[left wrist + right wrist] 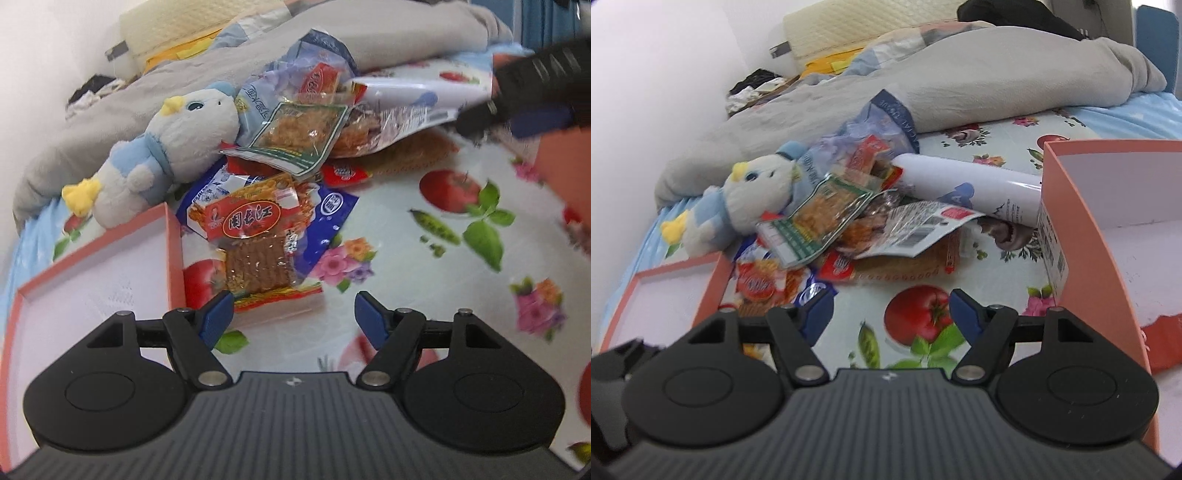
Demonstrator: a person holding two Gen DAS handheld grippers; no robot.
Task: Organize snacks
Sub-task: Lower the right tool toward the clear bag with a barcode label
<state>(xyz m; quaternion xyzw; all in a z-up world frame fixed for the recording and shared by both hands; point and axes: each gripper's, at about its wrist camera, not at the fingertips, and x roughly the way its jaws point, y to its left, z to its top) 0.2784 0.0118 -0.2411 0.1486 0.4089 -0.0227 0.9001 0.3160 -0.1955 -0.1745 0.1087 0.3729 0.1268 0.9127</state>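
Observation:
Snack packets lie heaped on a flower-print cloth. A red-label packet of brown strips [251, 236] lies nearest, just ahead of my left gripper [295, 317], which is open with nothing between its fingers. Behind it are a green-edged packet [299, 136] and a clear packet [402, 107]. My right gripper [892, 314] is open over a printed tomato, holding nothing, short of the pile: the green-edged packet [827, 210], a barcode packet [916, 225], the red-label packet [757, 284]. A shallow pink tray [173, 251] lies left of the pile.
A blue-and-white plush toy [177, 147] leans on the pile's left side. A white bottle [960, 181] lies behind the packets. A deep pink box [1082, 221] stands at the right. A grey blanket [960, 81] bounds the far side. A person's arm [561, 177] crosses the right edge.

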